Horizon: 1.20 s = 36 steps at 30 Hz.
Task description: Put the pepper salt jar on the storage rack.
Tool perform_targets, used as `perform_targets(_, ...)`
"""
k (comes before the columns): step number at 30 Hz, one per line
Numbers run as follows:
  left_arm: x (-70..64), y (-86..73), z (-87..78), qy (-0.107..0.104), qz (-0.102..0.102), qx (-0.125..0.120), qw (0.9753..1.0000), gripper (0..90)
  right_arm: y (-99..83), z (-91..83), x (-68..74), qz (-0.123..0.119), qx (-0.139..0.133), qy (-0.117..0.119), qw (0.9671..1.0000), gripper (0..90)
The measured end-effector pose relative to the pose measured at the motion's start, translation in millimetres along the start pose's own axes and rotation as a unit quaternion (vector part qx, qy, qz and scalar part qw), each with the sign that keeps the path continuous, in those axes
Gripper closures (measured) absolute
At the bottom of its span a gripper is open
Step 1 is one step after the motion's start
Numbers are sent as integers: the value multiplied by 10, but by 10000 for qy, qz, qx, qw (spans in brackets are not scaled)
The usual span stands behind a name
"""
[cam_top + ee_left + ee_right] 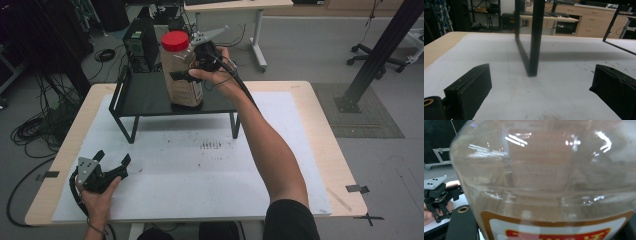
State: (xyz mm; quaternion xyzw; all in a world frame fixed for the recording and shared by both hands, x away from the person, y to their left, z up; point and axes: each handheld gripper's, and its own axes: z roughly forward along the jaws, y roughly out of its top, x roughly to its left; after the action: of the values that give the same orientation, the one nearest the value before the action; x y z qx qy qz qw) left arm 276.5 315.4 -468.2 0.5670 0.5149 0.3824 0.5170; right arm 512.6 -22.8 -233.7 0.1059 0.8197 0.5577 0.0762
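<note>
A clear plastic jar [181, 75] with a red lid [175, 40] and brownish contents stands on the black raised stand [145, 95] at the back of the table. My right gripper [187, 75] is shut on the jar's body, one jaw across its front. In the right gripper view the jar [549, 182] sits very close, its label at the bottom between the jaws. My left gripper [112, 159] rests open on the white mat [200, 165] at the front left. Nothing is between its jaws [541, 92], which face a stand leg [534, 50].
The stand's legs [234, 125] rest on the mat at the back half of the table. Behind the table are a computer tower [141, 42], floor cables [40, 125] and another desk [240, 7]. A black post [380, 55] rises at the right.
</note>
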Motion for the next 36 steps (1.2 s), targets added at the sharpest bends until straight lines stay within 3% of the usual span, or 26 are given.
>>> perform_targets(11,5,1,-2,-7,17,8,10000,31,-41,61,-17,2,44,-1,10000,253)
perform_targets(36,0,1,3,-1,46,22,10000,31,-108,55,-42,76,-128,-1,9999,247)
